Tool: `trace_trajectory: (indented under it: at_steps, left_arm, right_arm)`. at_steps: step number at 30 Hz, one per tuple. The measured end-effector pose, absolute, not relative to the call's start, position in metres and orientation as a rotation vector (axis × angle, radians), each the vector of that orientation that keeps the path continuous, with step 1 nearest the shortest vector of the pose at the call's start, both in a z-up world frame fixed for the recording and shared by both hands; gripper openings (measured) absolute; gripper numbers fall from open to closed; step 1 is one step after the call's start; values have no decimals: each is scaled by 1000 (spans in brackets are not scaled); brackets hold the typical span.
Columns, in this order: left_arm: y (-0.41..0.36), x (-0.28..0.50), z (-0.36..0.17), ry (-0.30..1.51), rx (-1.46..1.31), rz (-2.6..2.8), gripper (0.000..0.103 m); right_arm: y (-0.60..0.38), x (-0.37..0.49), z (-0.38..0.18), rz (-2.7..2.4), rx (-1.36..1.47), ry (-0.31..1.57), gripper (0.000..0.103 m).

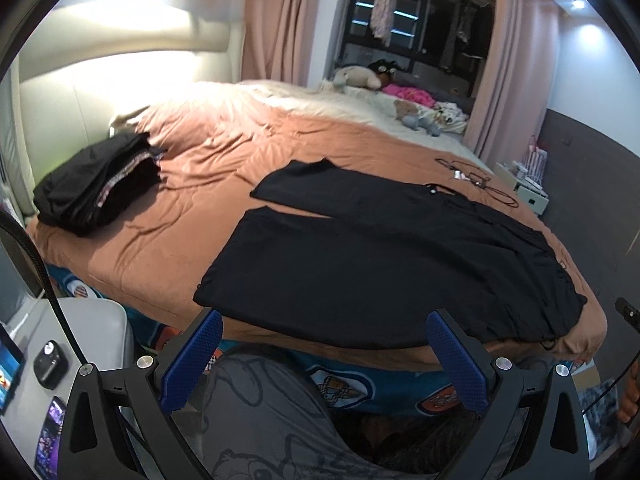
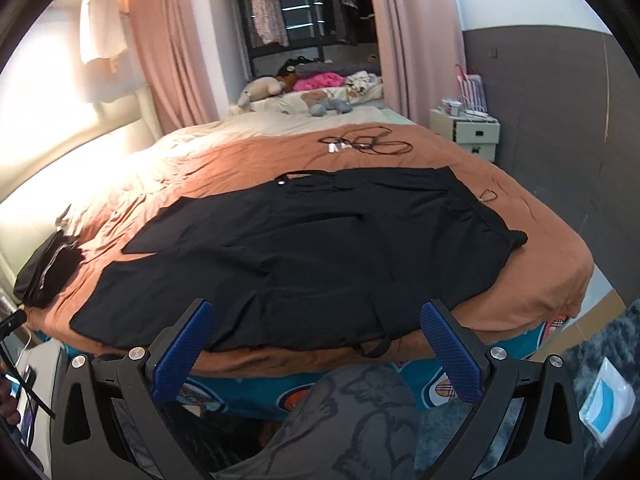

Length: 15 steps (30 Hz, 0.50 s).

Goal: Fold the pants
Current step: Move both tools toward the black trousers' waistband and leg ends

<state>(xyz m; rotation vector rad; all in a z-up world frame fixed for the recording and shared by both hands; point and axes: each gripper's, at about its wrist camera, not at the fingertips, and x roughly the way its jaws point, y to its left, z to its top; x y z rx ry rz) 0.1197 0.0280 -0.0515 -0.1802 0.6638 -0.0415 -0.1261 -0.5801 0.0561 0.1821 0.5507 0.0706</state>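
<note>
The bed (image 1: pixel 208 152), covered by a brown sheet, is seen filling most of both views, with pink curtains (image 1: pixel 276 20) and a dark window (image 1: pixel 400 20) behind it. The black pants (image 1: pixel 380 248) are laid flat along the near edge of the bed, legs spread toward the left, waistband toward the right corner. A stack of dark folded clothes (image 1: pixel 96 192) is set at the left edge. Black cables (image 2: pixel 360 144) are seen beyond the pants. The left gripper (image 1: pixel 324 364) and the right gripper (image 2: pixel 316 352) are held level just off the near edge, above a grey-clad knee (image 1: pixel 272 408); the jaws of both are spread wide and nothing is grasped. Only in the left view is a white side table (image 1: pixel 100 320) with a phone shown; only in the right, a white drawer unit (image 2: pixel 468 132) by the grey wall.
</note>
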Motion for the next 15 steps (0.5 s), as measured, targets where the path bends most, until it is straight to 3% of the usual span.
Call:
trace_trajectory:
  at_steps: [10, 15]
  left_arm:
    - [69, 162, -79, 767, -340, 28, 89]
    - [91, 175, -95, 801, -419, 65, 89]
  right_arm:
    - [-607, -86, 56, -9, 231, 606, 103]
    - [-623, -70, 56, -36, 262, 617, 103]
